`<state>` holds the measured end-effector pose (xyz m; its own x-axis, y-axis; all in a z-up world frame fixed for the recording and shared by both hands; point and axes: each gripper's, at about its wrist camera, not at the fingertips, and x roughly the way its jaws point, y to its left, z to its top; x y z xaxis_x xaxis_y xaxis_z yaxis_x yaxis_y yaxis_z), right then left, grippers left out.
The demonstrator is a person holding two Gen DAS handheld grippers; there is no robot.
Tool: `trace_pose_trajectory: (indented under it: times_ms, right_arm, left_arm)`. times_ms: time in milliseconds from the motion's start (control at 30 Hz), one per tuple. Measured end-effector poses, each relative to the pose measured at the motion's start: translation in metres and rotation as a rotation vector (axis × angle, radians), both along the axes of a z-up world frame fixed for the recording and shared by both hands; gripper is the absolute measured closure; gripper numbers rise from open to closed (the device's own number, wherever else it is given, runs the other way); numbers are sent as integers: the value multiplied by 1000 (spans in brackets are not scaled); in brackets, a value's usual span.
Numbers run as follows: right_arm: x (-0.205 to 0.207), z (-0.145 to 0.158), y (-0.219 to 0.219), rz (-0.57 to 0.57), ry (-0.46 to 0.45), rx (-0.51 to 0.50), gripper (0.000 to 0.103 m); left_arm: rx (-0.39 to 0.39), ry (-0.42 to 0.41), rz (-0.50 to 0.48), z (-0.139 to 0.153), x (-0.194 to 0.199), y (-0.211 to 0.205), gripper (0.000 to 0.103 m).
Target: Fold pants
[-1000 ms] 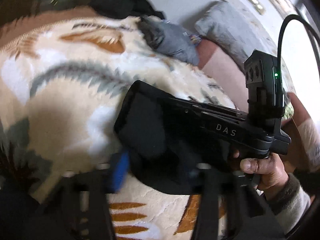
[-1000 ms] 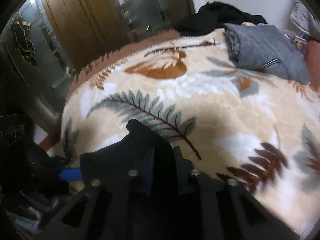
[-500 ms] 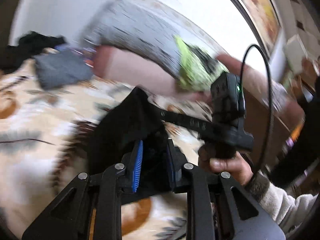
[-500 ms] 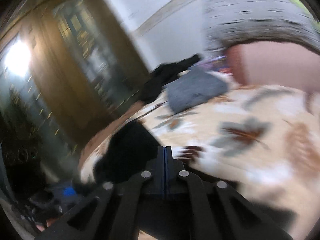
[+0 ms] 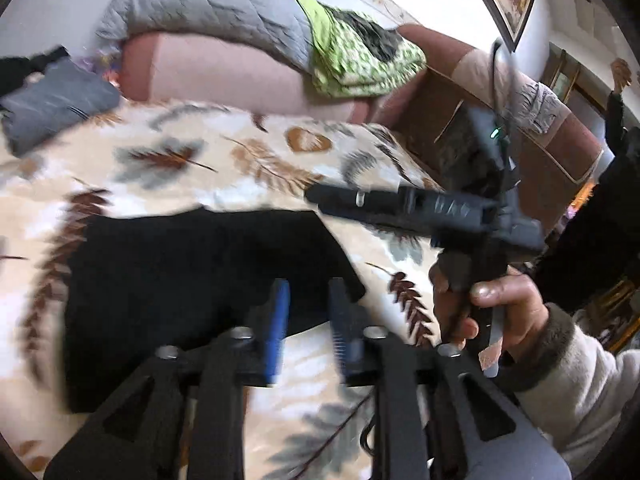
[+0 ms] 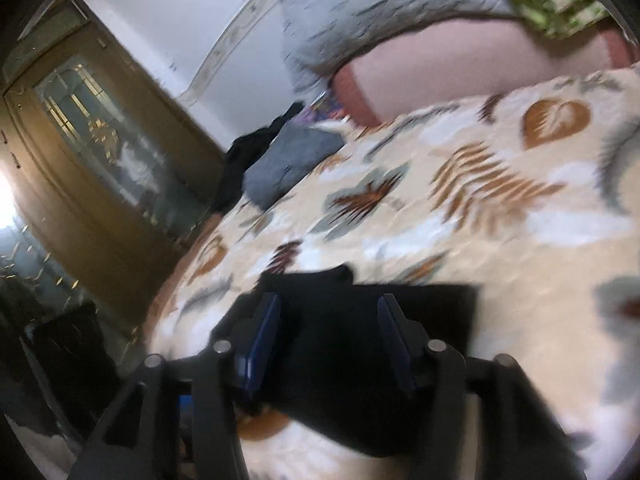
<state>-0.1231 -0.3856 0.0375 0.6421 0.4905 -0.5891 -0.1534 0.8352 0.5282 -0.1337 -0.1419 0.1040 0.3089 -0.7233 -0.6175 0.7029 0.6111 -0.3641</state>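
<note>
Black pants (image 5: 172, 280) lie folded in a flat rectangle on a cream blanket with a leaf print (image 5: 200, 168). My left gripper (image 5: 308, 308) is open and empty, its blue pads just above the pants' near right edge. My right gripper (image 6: 328, 332) is open and empty, wide apart over the same pants (image 6: 360, 360). The right gripper also shows in the left wrist view (image 5: 320, 198), held by a hand, clear of the cloth to the right of the pants.
A folded grey garment (image 5: 52, 100) and a dark heap (image 6: 256, 152) lie at the bed's far end. A pink headboard (image 5: 224, 76) carries a grey quilt (image 5: 208, 4) and a green cloth (image 5: 360, 60). A wooden wardrobe (image 6: 100, 168) stands left of the bed.
Both grippers have let go of the black pants, which now lie flat on the blanket. Both jaws have opened and both grippers have drawn back from the cloth.
</note>
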Motion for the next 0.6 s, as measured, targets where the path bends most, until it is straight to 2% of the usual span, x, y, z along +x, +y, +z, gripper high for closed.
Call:
trace_pose_trajectory:
  times_ms: [67,200,267,333,367,400,500,567,600]
  right_arm:
    - [8,-12,19,40,53,10,48]
    - [21,-29,54,102,113,-5,48]
    - [23,-33,69,116,121,8,43]
    - [24,-35,77,115,125,17,31]
    - [26,-38,83,114,132,14,31]
    - [27,-40,90,119,137,1,31]
    - [24,-43,109,124,109,-130,31]
    - [19,-39,110,131,79,-145,60]
    - [18,-36,108,138,74,-145,95]
  left_arm:
    - [14,-13,50,2,8,22,47]
    - [83,-7,199,-13,32,62,46]
    - [82,43,263,-24,45,78,46]
    - [82,69,307,-35,52,90,46]
    - [91,72,320,-40,51,93,46]
    - [103,80,328,-46,53,94,46]
    - [108,94,321,-54,53,88,46]
    - [108,89,316,-54,51,84,46]
    - [109,89,313,-53,53,82,46]
